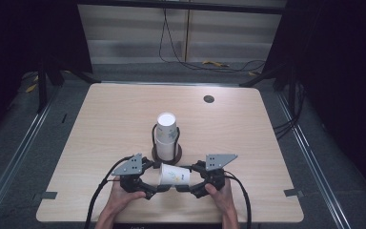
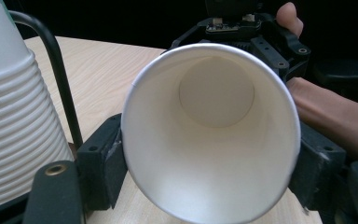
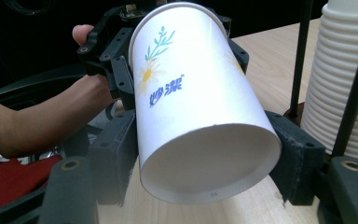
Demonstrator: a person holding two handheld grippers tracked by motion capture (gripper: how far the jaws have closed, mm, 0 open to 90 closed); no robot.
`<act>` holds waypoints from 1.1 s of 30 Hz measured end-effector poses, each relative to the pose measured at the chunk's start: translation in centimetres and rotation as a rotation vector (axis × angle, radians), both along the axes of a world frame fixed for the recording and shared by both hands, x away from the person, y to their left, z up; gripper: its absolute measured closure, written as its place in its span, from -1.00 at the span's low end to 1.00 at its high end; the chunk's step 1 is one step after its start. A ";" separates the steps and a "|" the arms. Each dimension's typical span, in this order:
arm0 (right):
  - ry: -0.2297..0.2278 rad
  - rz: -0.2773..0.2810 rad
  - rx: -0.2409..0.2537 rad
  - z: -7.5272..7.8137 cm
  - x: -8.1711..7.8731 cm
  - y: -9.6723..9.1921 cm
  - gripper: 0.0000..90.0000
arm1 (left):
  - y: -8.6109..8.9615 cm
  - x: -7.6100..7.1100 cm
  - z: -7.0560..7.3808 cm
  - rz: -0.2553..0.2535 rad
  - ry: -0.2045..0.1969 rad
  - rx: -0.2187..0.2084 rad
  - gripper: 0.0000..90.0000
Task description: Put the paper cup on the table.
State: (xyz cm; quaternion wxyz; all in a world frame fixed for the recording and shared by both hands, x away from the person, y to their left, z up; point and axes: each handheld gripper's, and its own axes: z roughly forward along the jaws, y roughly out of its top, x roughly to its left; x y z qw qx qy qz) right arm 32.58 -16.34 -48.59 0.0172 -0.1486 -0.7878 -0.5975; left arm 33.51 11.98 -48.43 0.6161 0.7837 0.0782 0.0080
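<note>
Paper cup [image 1: 174, 175], already off the cup stack [image 1: 166, 136], lies sideways just in front of it above the counter [image 1: 248, 129], my left tongs [image 1: 153, 190] clamping its rim, my right tongs [image 1: 187, 189] hugging its base; placing remains.

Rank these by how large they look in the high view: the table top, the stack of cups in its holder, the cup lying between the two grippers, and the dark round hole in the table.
1. table top
2. stack of cups
3. cup lying between the grippers, not much smaller than the stack
4. dark round hole
</note>
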 end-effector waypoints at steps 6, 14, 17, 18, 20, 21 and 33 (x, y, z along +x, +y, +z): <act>-0.001 -0.014 -0.013 -0.1 0.0 0.1 -0.38 | 0.0 -0.1 0.1 -0.001 -0.006 0.005 -0.41; -0.016 -0.061 -0.018 -0.1 -0.3 0.0 -0.56 | 0.5 0.0 0.4 0.008 -0.013 0.007 -0.41; -0.028 -0.091 -0.016 0.0 -0.4 -0.1 -0.64 | 0.6 0.0 0.5 0.017 -0.012 0.016 -0.42; -0.035 -0.105 -0.016 0.1 -0.5 -0.2 -0.65 | 0.6 0.1 0.4 0.017 -0.008 0.021 -0.42; -0.049 -0.136 -0.003 0.0 -0.6 -0.4 -0.69 | 0.7 0.2 0.4 0.031 0.000 0.033 -0.42; -0.051 -0.150 0.000 0.0 -0.6 -0.5 -0.70 | 0.7 0.2 0.3 0.033 0.002 0.031 -0.41; -0.094 -0.263 0.044 -0.1 -1.2 -1.7 -0.71 | 2.4 0.6 0.9 0.091 0.010 0.033 -0.42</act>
